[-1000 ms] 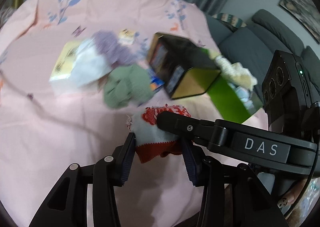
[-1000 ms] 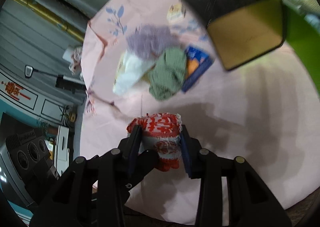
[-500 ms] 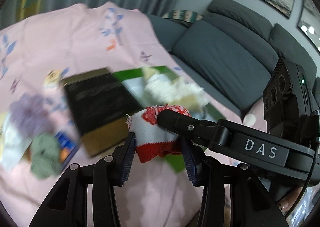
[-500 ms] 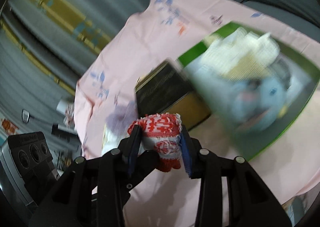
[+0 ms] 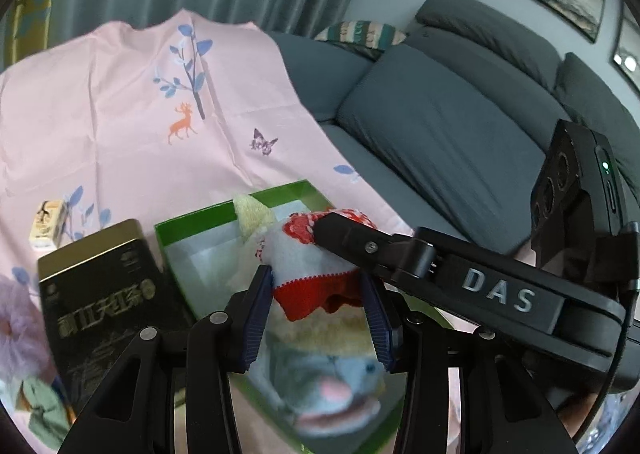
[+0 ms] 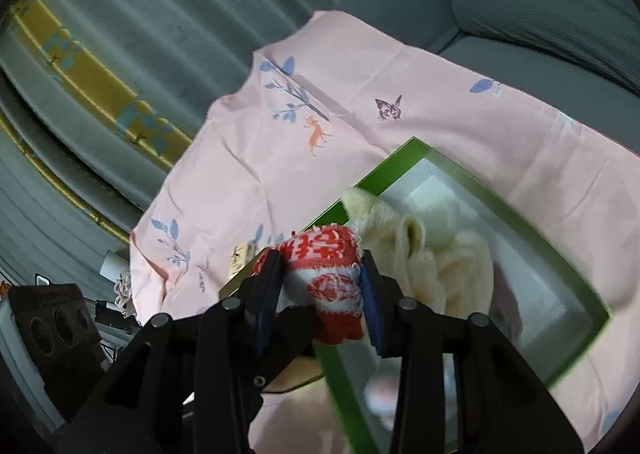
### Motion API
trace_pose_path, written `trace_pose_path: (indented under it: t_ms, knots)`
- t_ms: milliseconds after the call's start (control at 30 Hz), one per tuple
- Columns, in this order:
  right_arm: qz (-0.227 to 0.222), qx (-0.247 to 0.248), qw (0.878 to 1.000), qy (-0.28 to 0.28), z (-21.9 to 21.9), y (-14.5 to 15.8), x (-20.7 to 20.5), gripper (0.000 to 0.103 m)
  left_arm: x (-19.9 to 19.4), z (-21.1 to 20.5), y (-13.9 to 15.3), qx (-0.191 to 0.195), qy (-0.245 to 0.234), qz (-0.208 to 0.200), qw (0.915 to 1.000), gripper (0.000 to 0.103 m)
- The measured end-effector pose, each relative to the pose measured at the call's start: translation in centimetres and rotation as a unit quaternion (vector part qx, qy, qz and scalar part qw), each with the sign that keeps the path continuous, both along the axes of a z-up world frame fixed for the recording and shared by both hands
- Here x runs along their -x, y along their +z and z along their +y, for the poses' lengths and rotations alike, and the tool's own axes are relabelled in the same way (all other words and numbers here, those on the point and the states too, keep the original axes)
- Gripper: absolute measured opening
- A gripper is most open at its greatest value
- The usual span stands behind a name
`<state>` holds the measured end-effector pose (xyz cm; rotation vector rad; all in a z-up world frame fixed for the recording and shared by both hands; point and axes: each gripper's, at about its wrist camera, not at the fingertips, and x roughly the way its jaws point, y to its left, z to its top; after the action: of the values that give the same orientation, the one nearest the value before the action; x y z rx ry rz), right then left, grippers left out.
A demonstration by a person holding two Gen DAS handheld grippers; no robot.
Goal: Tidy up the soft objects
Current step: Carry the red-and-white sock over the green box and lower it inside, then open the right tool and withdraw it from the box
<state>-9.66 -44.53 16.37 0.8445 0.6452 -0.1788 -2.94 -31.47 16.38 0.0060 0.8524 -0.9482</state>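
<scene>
A pink printed cloth (image 5: pixel 120 125) covers the work surface in front of a grey sofa (image 5: pixel 440 125). On it sits an open green cardboard box (image 6: pixel 404 157), your landmark. You hold one red-and-white knitted cloth (image 5: pixel 316 278) with both tools: the left gripper (image 5: pixel 318 306) and the right gripper (image 6: pixel 320 294) each clamp it narrowly, above the box's near end. Inside the box lie a cream fluffy textile (image 6: pixel 440 254) and a pale blue plush toy (image 5: pixel 320 386). Just beside the box stands a black-and-gold tin (image 5: pixel 104 294). Risk: if one gripper lets go before the other, the cloth can swing and drape over the box rim or fall outside it.
</scene>
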Motion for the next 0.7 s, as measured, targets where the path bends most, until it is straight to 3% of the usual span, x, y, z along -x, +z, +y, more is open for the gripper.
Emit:
trace_pose_path:
  t_ms: [267, 400, 700]
  knots:
    - [0.057, -0.026, 0.998, -0.003, -2.6, -4.2, -3.0, 0.037, -2.6, -3.0, -3.8, -0.056, 0.017, 0.046, 0.9973, 0.045]
    - [0.118, 0.009, 0.993, -0.016, -2.6, -5.5, -3.7, 0.038, -2.3, -3.7, -5.3, -0.084, 0.035, 0.046, 0.9948, 0.045]
    - [0.129, -0.023, 0.991, -0.013, -3.3, -7.6, -3.6, 0.039, -1.7, -4.4, -6.5, -0.112, 0.037, 0.043, 0.9921, 0.045]
